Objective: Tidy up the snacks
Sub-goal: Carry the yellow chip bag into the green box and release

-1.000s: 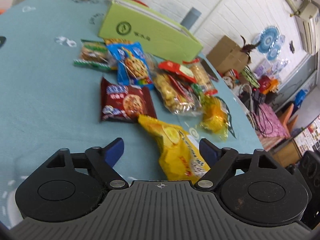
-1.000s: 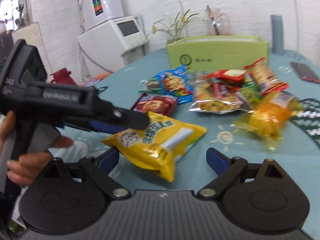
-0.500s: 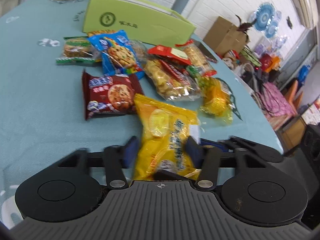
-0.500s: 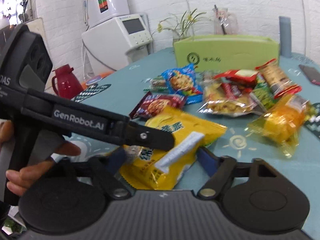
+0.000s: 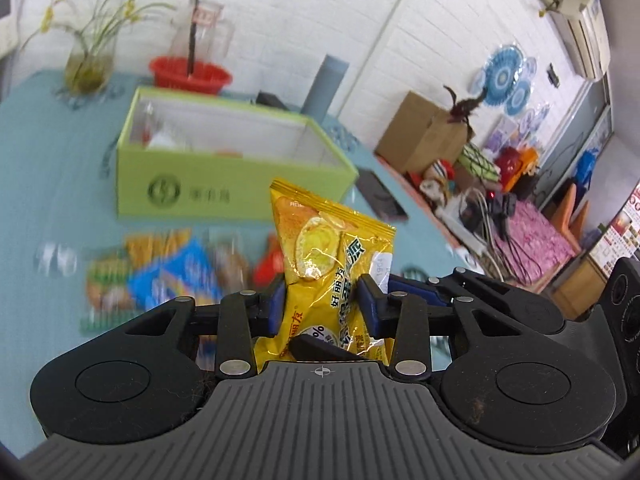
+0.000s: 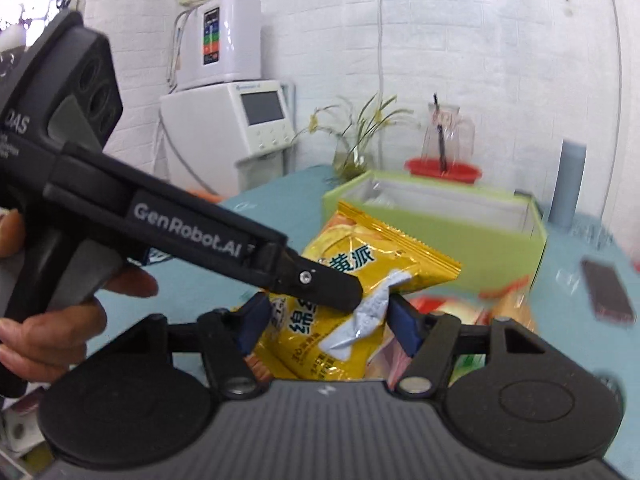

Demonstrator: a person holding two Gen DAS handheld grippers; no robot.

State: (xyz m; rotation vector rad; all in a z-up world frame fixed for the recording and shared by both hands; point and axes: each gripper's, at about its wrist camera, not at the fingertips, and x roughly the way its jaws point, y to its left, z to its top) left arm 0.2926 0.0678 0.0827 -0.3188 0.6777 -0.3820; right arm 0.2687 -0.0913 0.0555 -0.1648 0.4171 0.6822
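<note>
A yellow snack bag (image 5: 328,276) is held in the air by both grippers. My left gripper (image 5: 322,306) is shut on its lower part, and my right gripper (image 6: 326,320) is shut on the same yellow bag (image 6: 360,280) from the other side. The open light green box (image 5: 224,160) stands on the teal table behind the bag and also shows in the right wrist view (image 6: 448,220). Several other snack packets (image 5: 172,276) lie blurred on the table below, in front of the box.
A red basket (image 5: 190,74), a glass jug and a plant vase (image 5: 86,68) stand behind the box. A dark phone (image 6: 606,290) lies on the table to the right. A grey cylinder (image 5: 326,86) stands at the back. Clutter and cardboard boxes sit beyond the table's right edge.
Both grippers closed on the yellow bag and lifted it off the table. The view rose, so the box's open top now shows.
</note>
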